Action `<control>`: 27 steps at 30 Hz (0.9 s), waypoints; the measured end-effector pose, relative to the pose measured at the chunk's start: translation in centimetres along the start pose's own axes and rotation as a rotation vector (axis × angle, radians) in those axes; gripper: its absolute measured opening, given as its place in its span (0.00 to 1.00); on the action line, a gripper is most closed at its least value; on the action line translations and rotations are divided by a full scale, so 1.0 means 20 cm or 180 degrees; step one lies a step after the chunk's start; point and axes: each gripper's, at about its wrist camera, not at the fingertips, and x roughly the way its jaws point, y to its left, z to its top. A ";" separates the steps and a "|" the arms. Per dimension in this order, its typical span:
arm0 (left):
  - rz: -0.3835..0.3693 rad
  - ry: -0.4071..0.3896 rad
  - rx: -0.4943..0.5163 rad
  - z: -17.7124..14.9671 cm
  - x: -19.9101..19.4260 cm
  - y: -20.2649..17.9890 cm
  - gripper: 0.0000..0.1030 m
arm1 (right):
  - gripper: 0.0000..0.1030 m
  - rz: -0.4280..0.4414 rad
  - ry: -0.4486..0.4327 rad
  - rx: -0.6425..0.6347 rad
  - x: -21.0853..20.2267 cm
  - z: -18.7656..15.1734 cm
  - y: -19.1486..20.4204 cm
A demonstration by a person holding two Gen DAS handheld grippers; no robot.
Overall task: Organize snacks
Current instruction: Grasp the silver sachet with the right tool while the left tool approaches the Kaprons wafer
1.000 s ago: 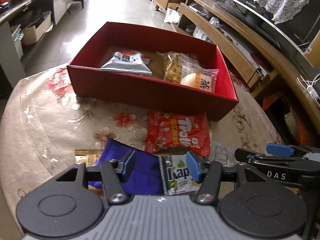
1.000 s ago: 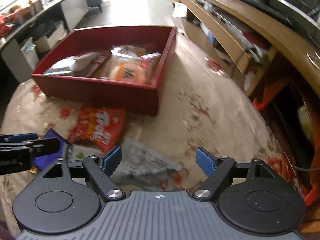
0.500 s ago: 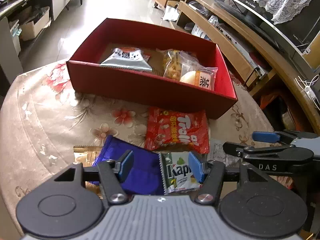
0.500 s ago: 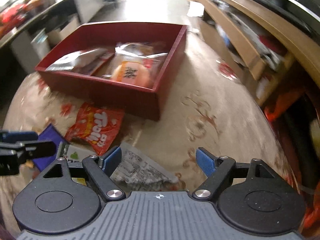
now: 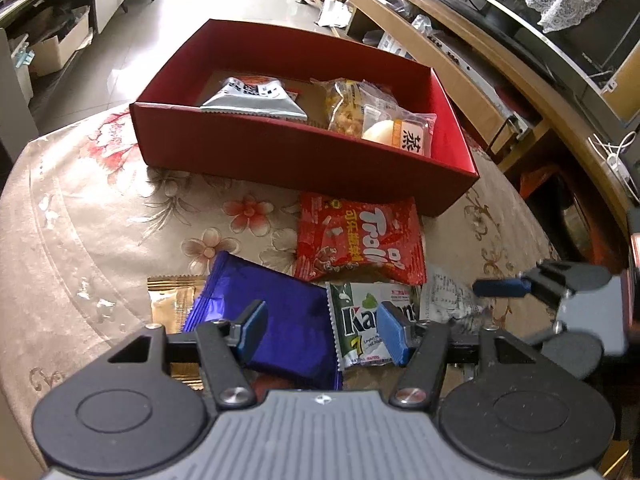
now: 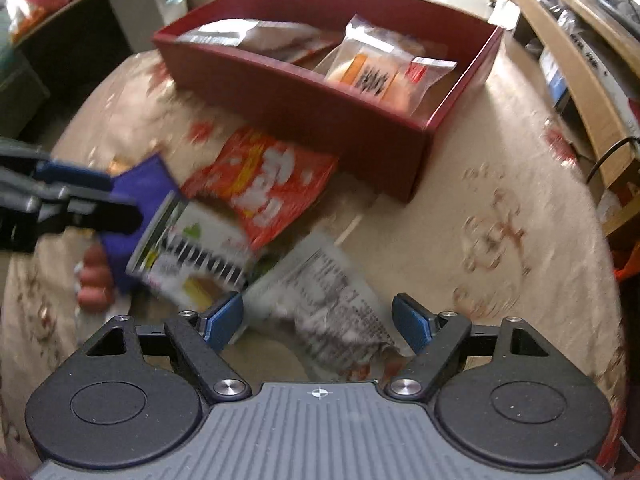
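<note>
A red box stands on the round table and holds a silver packet and clear bags of buns. In front of it lie a red Trolli packet, a purple packet, a green-and-white wafer packet, a gold packet and a white printed packet. My left gripper hovers open over the purple and wafer packets. Over the white printed packet my right gripper is open too, its pads standing either side of the packet.
The floral tablecloth covers the table, whose edge curves close on the left and right. A long wooden shelf unit runs along the right. A person's fingers show below the left gripper in the right wrist view. Cabinets and boxes stand at the far left.
The right gripper has rolled and sunk closer to the white printed packet. The left gripper's jaws stand a little wider than a second ago; it has hardly moved.
</note>
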 end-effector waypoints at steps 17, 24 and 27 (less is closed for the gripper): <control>-0.0079 -0.0045 0.0817 0.04 0.00 -0.14 0.60 | 0.71 -0.0275 0.0023 -0.0002 -0.04 -0.09 0.08; -0.0179 -0.0059 0.0921 0.07 0.02 -0.19 0.61 | 0.76 -0.0312 -0.0019 0.0027 0.00 -0.06 0.07; -0.0182 -0.0036 0.1129 0.07 0.04 -0.25 0.61 | 0.58 -0.0289 -0.0015 0.0154 -0.03 -0.06 0.06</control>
